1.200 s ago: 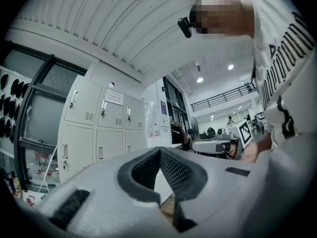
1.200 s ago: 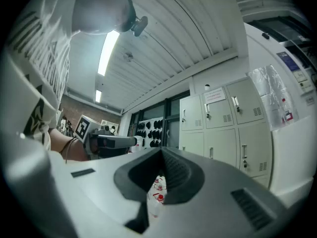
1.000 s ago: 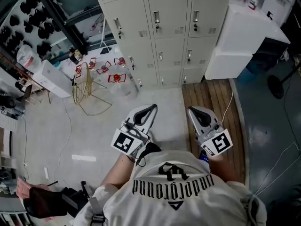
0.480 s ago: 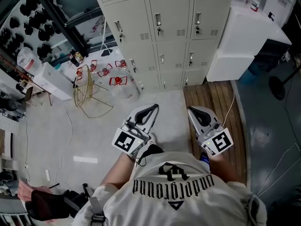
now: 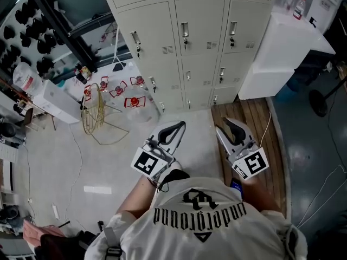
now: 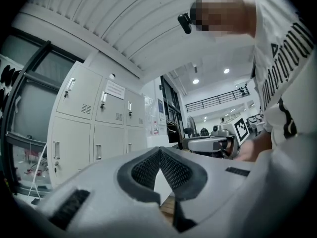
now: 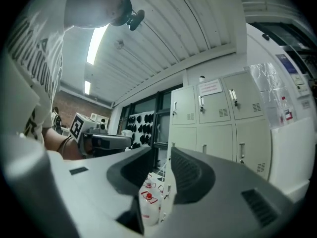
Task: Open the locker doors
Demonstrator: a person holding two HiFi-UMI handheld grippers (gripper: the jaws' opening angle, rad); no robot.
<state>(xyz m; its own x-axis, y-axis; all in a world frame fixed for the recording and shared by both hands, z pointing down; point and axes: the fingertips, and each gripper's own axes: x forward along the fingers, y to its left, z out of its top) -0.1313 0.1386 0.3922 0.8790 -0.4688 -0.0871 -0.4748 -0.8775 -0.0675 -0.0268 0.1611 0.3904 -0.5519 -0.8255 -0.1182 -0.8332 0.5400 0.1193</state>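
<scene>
We look steeply down over a person's white shirt [image 5: 200,221] with black lettering. The person stands on a pale floor [image 5: 108,156] and holds a pair of grey tongs in each hand, both pointing away towards a wall of cream lockers [image 5: 184,53] on the far side of the room.

The left tongs [image 5: 177,127] are pressed together, their dark ribbed pads [image 6: 171,170] meeting at the tip with nothing between them. The right tongs [image 5: 234,124] are opening. A gap shows between their two pads [image 7: 190,175] and nothing is held there; only distant jugs and the lockers show through it. Each pair of tongs carries a white cube with a black square marker at the near end.

The lockers stand well apart from both tongs, in rows of narrow doors with small handles and vent slots. Every door we can see looks closed.

A large white cabinet [image 5: 282,47] stands to the right of the lockers, with a small bottle [image 5: 297,7] on top. In front of it lies a strip of wooden planks [image 5: 246,110]. To the left, near the lockers' foot, clear jugs with red caps [image 5: 133,102] sit on the floor beside a yellow wire frame [image 5: 95,107].
</scene>
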